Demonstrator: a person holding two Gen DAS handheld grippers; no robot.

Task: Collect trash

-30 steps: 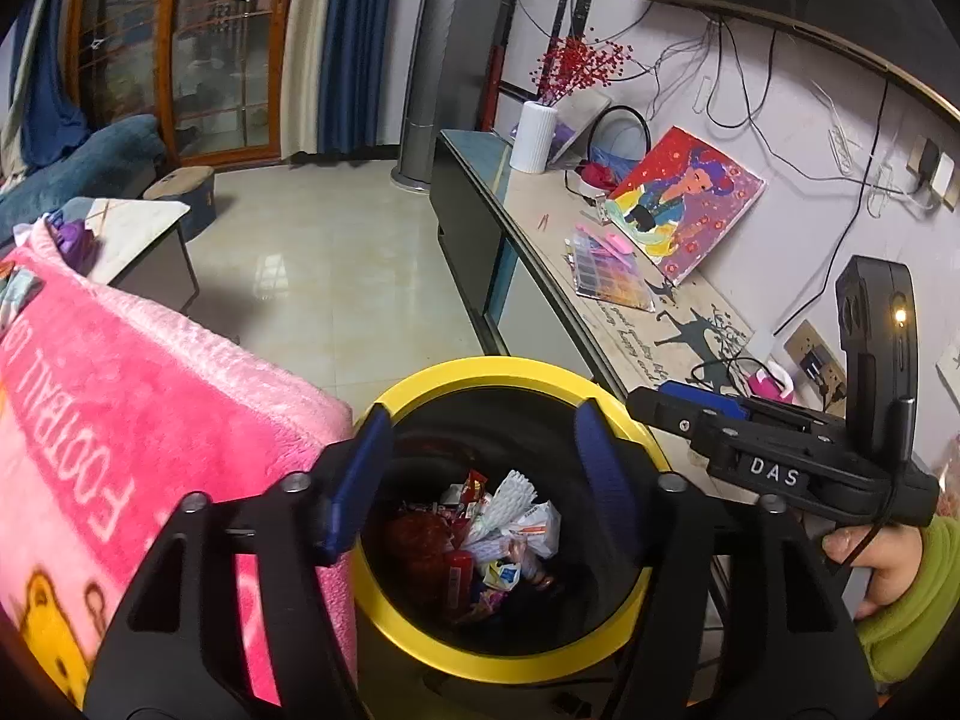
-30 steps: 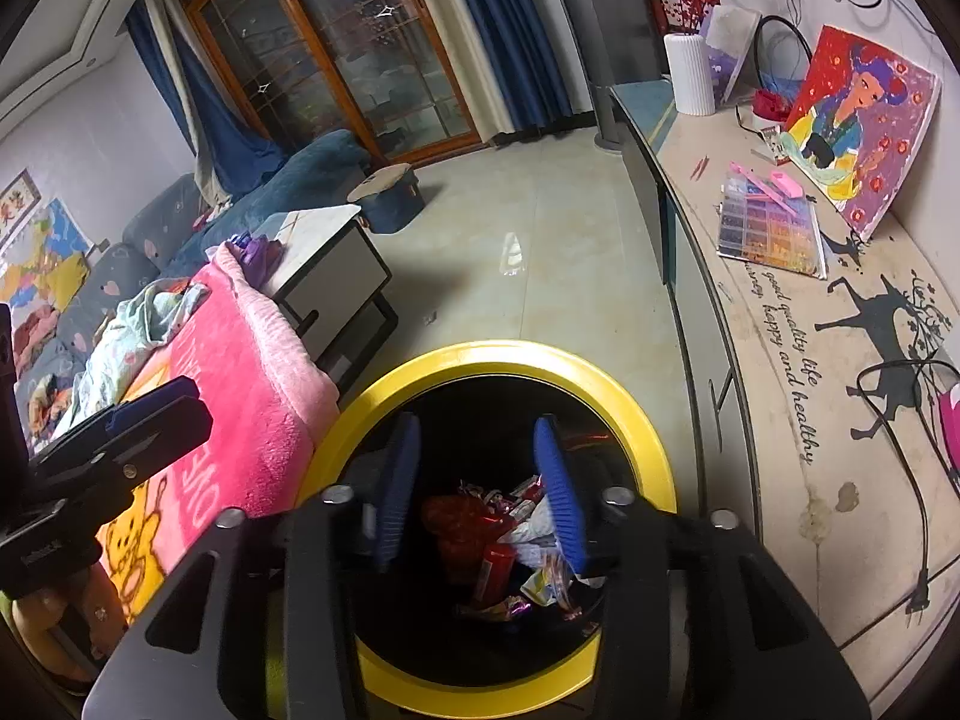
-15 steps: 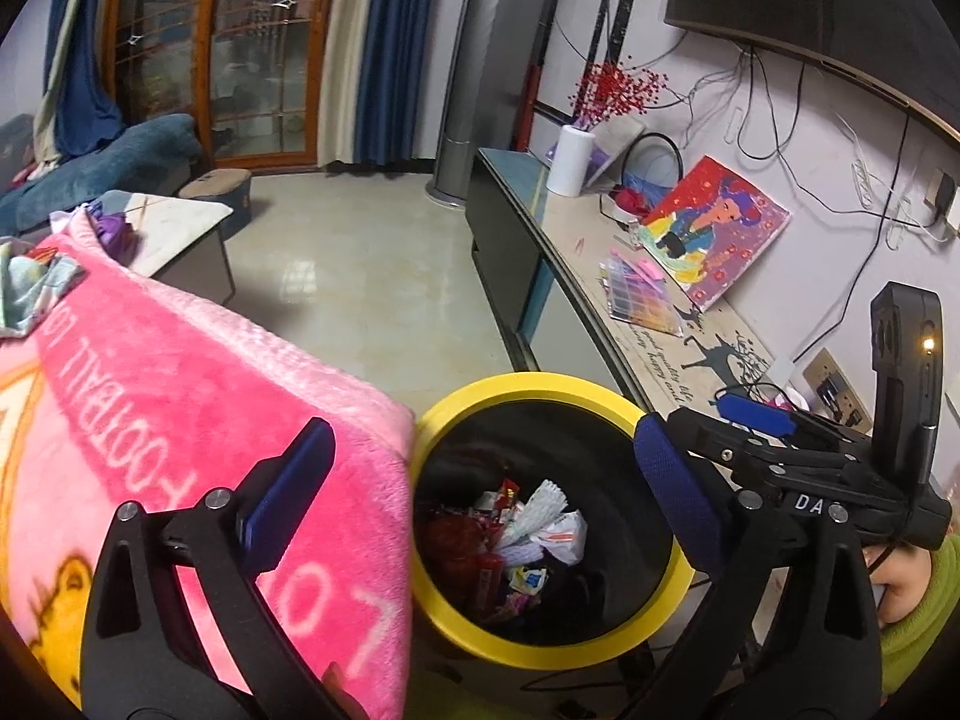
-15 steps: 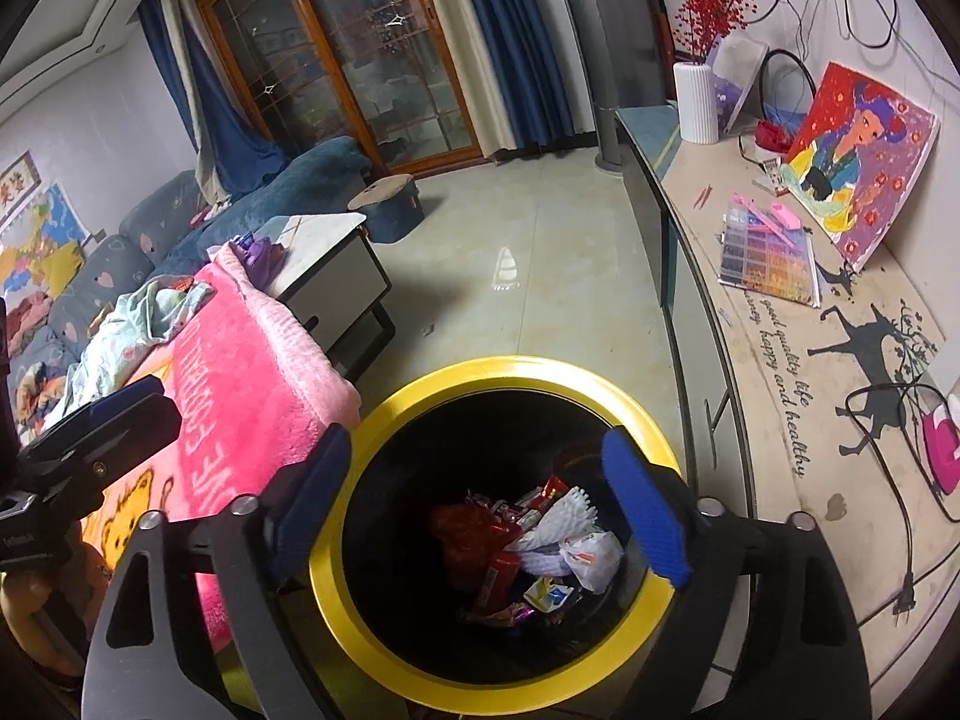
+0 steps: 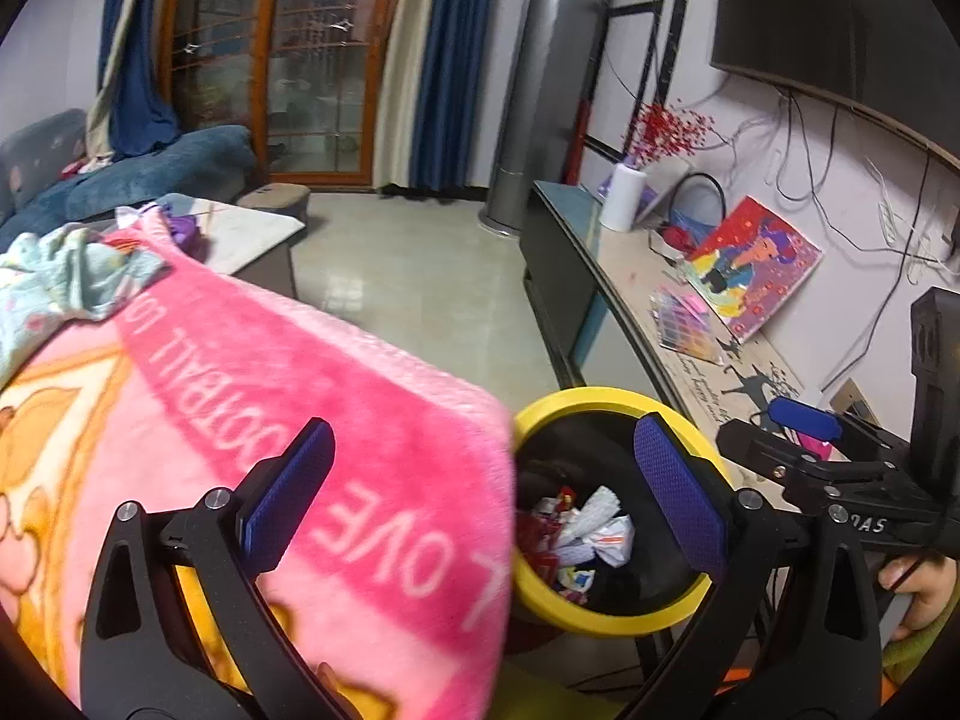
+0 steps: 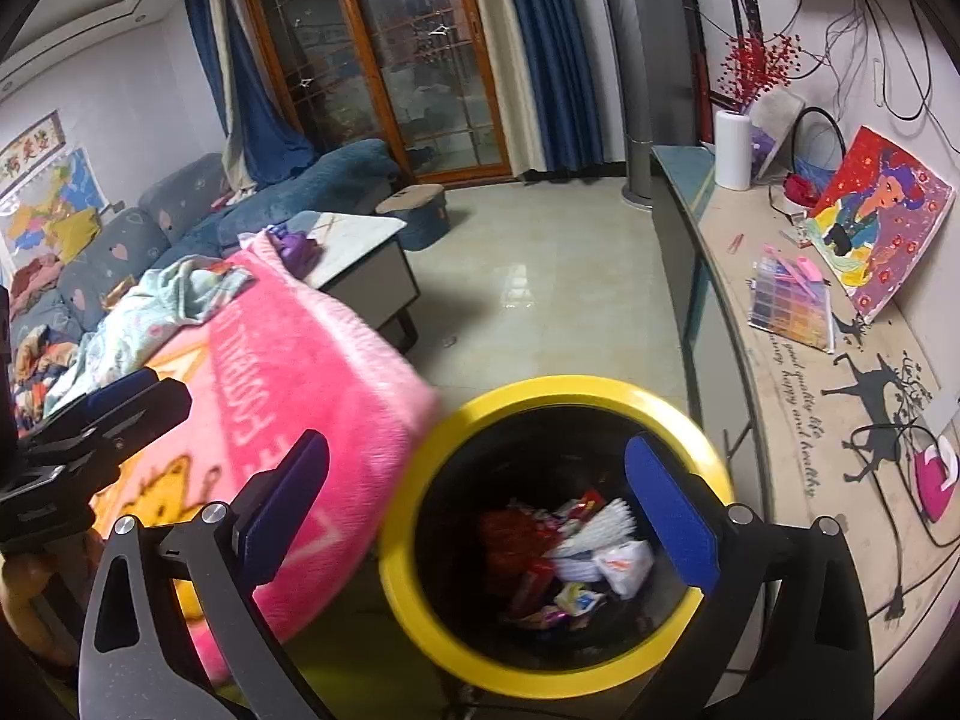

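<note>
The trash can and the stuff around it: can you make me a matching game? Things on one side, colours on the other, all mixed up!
Things:
1. trash can rim
2. blanket
3. curtains
4. vase

Colours:
A. white
B. pink
C. yellow
D. blue

Pairs: 1-C, 2-B, 3-D, 4-A

The left gripper and right gripper are both open and empty above the can.

Bin [image 6: 561, 675] mouth open from above; pink blanket [image 6: 312, 396] crowds its left rim, bench [image 6: 780, 420] its right.
</note>
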